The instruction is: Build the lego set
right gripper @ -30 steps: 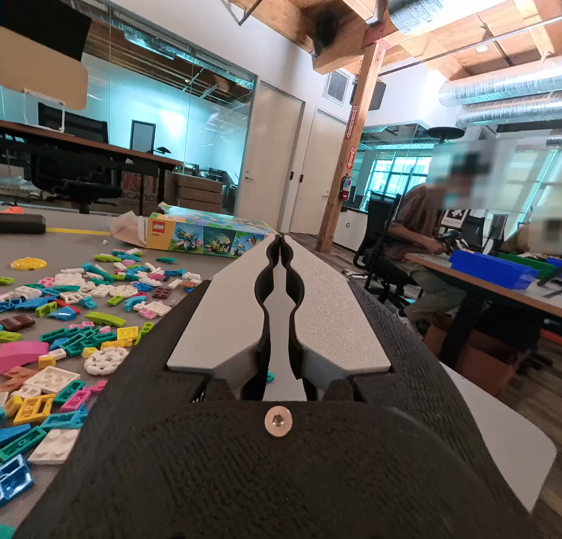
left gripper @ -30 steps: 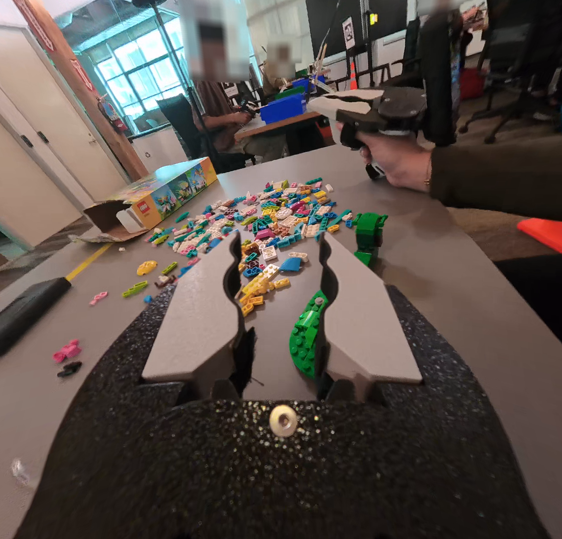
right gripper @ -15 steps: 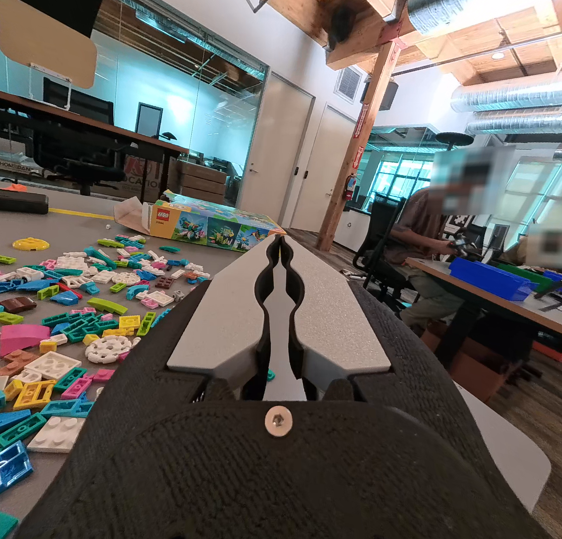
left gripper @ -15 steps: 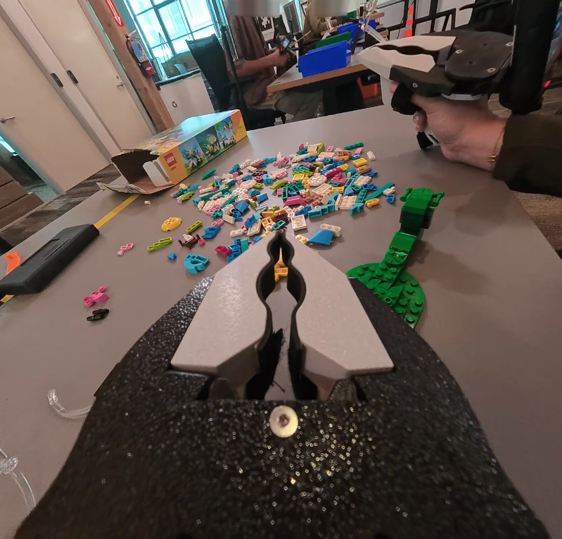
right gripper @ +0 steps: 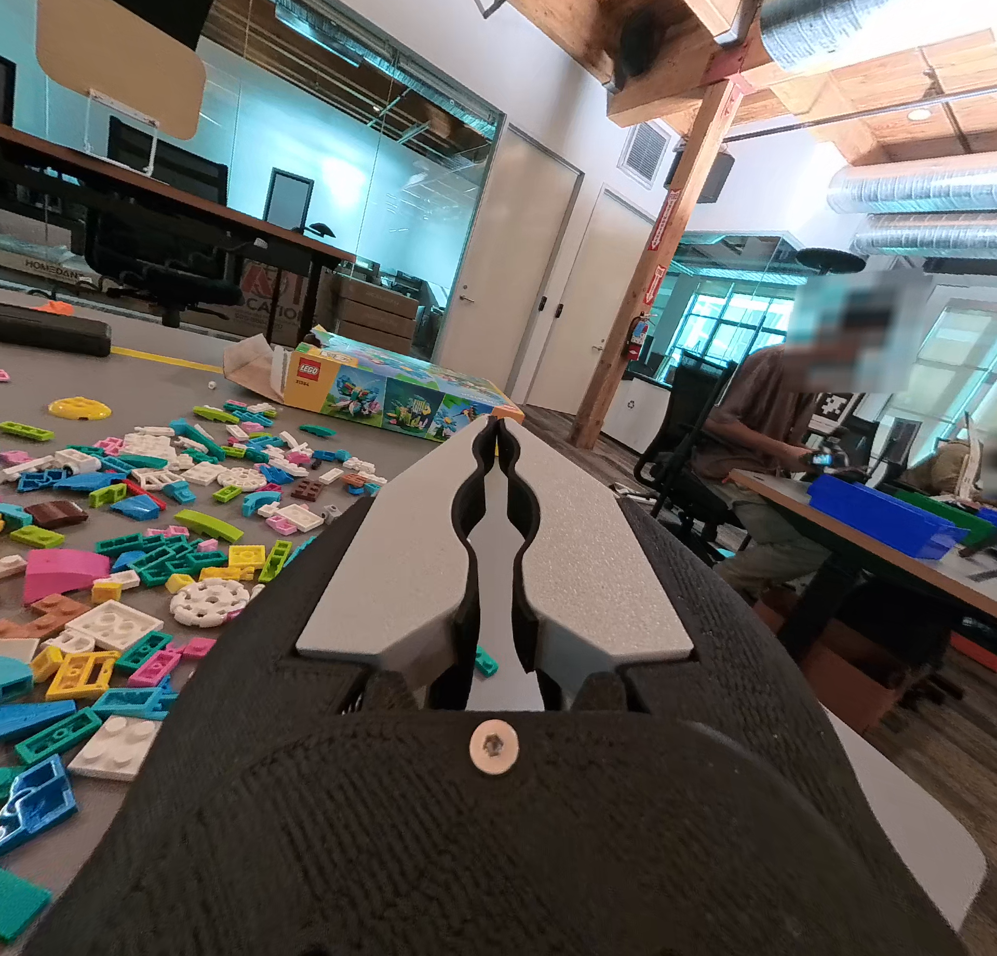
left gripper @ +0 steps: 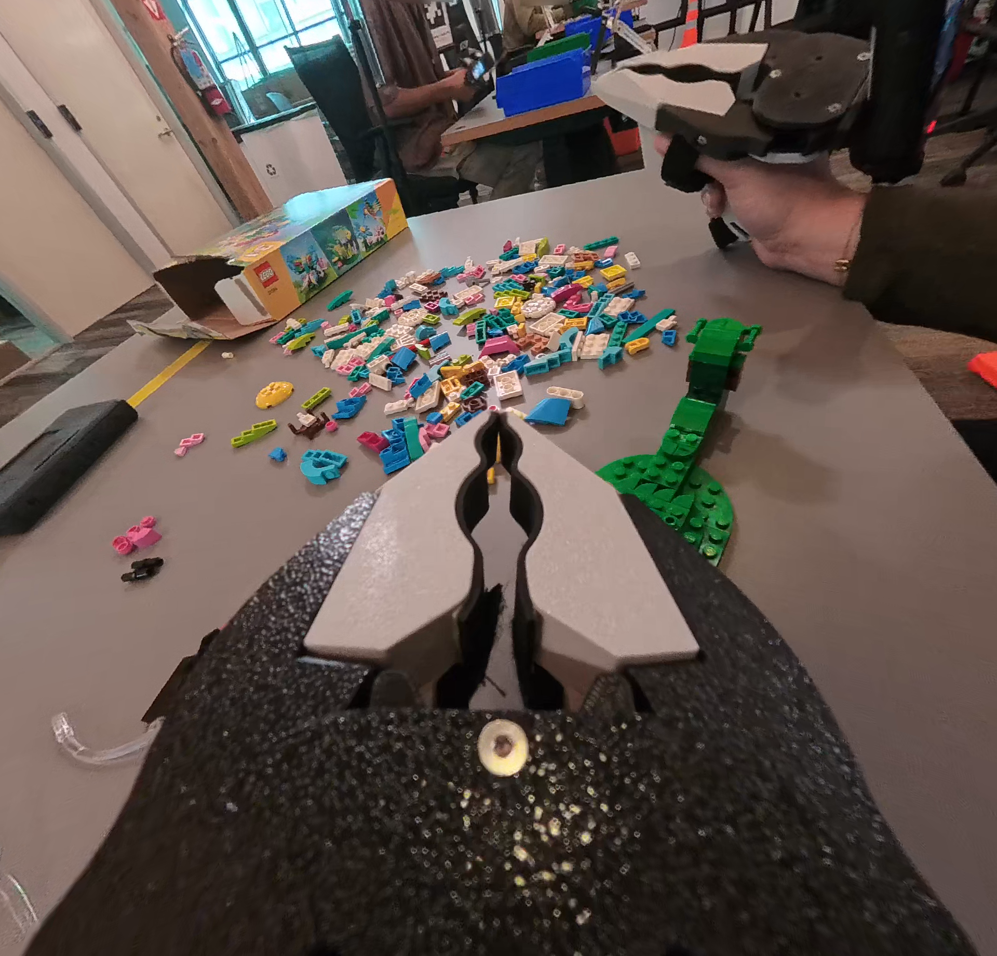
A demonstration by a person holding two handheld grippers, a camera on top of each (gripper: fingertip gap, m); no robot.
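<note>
Two hand-held grippers hover over a grey desk strewn with loose lego pieces. The left gripper has its fingers drawn together at the tips, holding nothing, just above the near edge of the scatter. A part-built green lego model stands just right of it. The right gripper, fingers likewise closed and empty, is raised above the desk. An opened lego box lies beyond the pieces.
</note>
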